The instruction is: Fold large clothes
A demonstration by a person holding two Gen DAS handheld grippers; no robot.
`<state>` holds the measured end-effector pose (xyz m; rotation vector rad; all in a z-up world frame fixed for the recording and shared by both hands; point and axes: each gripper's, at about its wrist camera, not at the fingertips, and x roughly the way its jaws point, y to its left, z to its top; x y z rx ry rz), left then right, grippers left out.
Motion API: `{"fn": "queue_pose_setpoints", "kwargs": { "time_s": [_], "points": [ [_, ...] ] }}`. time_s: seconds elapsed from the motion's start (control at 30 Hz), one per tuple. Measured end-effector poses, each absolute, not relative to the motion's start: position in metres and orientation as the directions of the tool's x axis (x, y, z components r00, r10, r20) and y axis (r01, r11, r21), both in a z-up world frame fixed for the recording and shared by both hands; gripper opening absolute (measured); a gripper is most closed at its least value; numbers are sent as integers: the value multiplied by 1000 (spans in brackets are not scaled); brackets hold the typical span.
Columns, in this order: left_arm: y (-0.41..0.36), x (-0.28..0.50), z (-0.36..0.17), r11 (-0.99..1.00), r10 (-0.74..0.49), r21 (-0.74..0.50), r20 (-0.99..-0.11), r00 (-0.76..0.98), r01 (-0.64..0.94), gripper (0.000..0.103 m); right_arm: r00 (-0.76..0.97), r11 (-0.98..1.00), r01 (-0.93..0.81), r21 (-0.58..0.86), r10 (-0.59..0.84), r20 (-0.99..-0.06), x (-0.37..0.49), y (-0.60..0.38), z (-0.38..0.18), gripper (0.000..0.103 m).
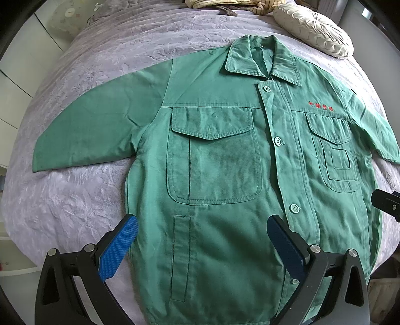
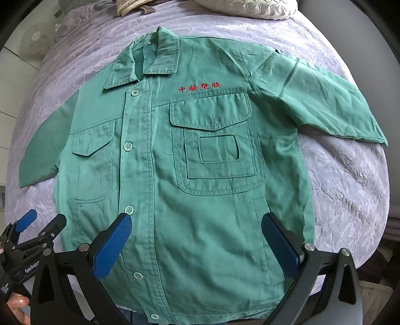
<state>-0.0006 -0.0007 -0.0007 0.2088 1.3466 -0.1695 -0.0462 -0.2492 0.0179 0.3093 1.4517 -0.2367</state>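
Note:
A green buttoned work jacket (image 1: 225, 160) with red embroidered characters lies flat, front up, on a lilac bedspread (image 1: 82, 205), both sleeves spread outward. It fills the right wrist view too (image 2: 200, 162). My left gripper (image 1: 202, 225) is open and empty, hovering above the jacket's lower left front near the hem. My right gripper (image 2: 197, 222) is open and empty above the lower right front. The left gripper also shows at the lower left of the right wrist view (image 2: 41, 222).
A cream pleated cushion (image 1: 312, 27) and a heap of striped fabric (image 1: 225, 3) lie at the head of the bed beyond the collar. White cupboards (image 1: 22, 75) stand to the left of the bed. Bare bedspread (image 2: 350, 180) surrounds the jacket on both sides.

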Motion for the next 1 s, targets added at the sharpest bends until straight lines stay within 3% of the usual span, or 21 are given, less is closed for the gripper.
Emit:
{"fn": "queue_pose_setpoints", "kwargs": {
  "time_s": [1.0],
  "points": [
    [-1, -3, 0, 970, -6, 47, -977, 215, 240, 103, 107, 939, 338, 63, 28, -994, -46, -245, 19, 103]
  ]
}}
